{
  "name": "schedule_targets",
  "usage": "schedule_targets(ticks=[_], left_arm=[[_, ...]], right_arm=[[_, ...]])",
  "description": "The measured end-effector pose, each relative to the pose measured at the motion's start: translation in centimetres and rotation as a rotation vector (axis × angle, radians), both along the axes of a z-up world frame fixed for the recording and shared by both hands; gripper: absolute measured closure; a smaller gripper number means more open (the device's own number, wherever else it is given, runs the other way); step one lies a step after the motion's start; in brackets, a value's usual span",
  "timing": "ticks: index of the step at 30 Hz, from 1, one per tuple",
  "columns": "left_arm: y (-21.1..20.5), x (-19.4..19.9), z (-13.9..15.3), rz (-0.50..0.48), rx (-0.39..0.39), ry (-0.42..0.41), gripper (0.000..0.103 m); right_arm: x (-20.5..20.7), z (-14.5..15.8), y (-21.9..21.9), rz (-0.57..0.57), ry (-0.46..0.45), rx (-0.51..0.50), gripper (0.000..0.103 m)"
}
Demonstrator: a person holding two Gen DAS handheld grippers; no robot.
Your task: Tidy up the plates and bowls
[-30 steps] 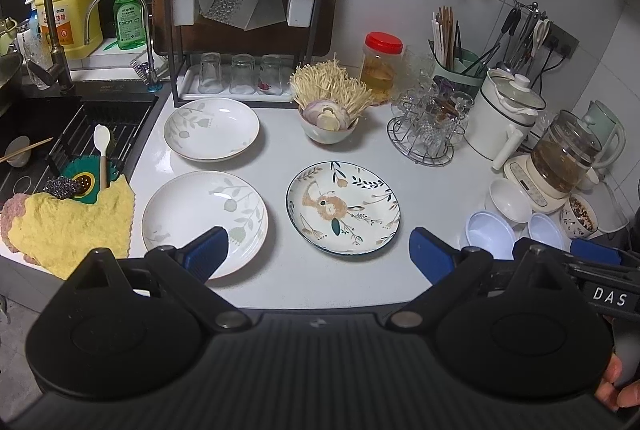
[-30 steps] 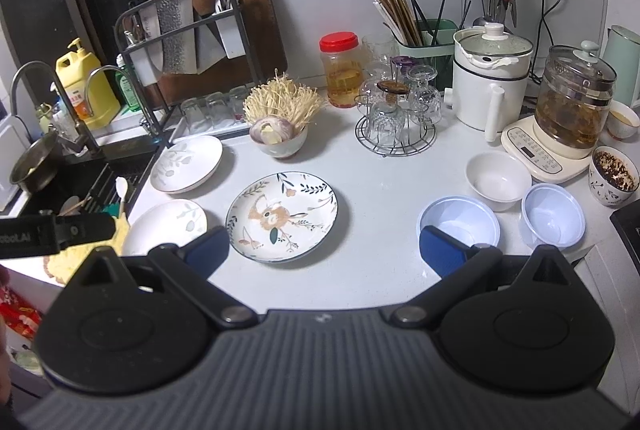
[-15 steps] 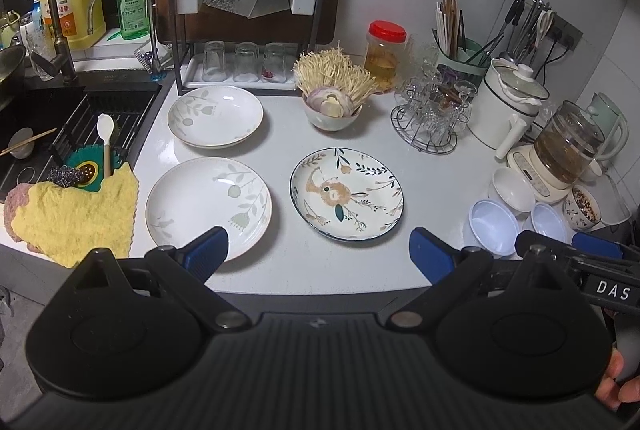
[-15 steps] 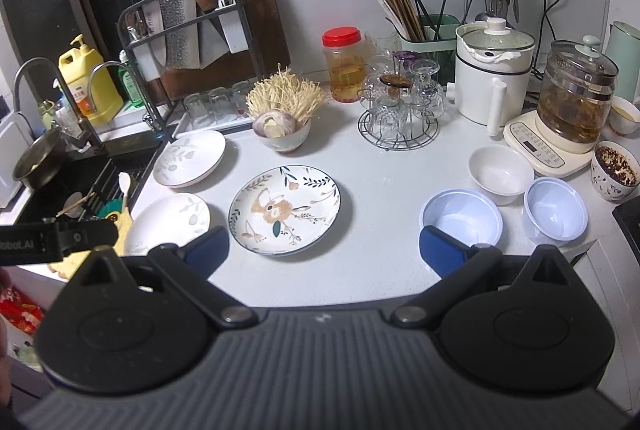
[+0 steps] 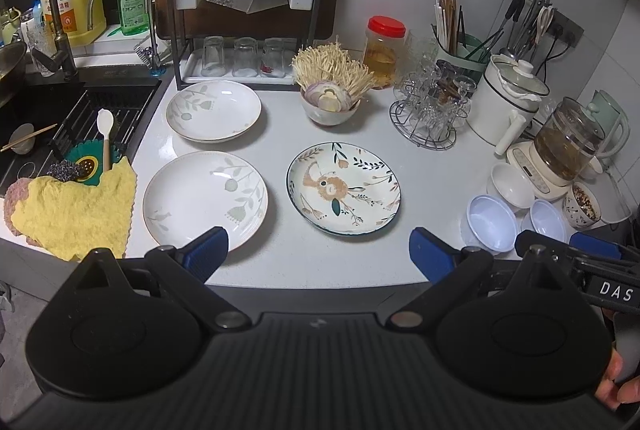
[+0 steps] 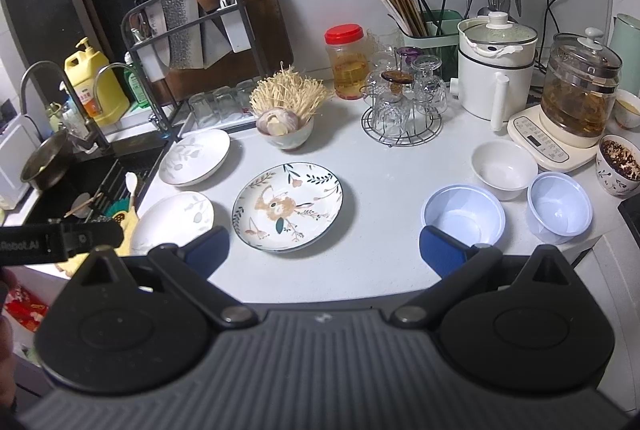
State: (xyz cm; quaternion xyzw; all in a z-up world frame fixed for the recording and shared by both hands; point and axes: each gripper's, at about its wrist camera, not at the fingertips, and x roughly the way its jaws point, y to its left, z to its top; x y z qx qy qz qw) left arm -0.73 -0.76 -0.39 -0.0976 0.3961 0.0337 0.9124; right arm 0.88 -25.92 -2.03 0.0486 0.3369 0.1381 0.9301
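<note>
White counter (image 5: 432, 170) (crowded kitchen)

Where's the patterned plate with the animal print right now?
The patterned plate lies flat mid-counter in both wrist views, right of the two white leaf plates, in front of the bowl of mushrooms; no gripper touches it.

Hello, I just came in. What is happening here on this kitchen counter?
A person holds two grippers above the counter edge to sort plates and bowls. Both the left gripper and the right gripper are open and empty. Nothing is stacked: two white leaf-pattern plates and the deer-pattern plate lie apart. At the right, the white ceramic bowl and two translucent plastic bowls sit close together.
</note>
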Motion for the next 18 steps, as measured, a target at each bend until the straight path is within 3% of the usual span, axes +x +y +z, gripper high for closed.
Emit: schedule_targets(ticks=[18], left_arm=[[-1.8, -0.9, -0.3, 0.069, -0.021, 0.006, 0.004]], right_arm=[[-0.1, -0.4, -2.4, 0.042, 0.045, 0.080, 0.000]])
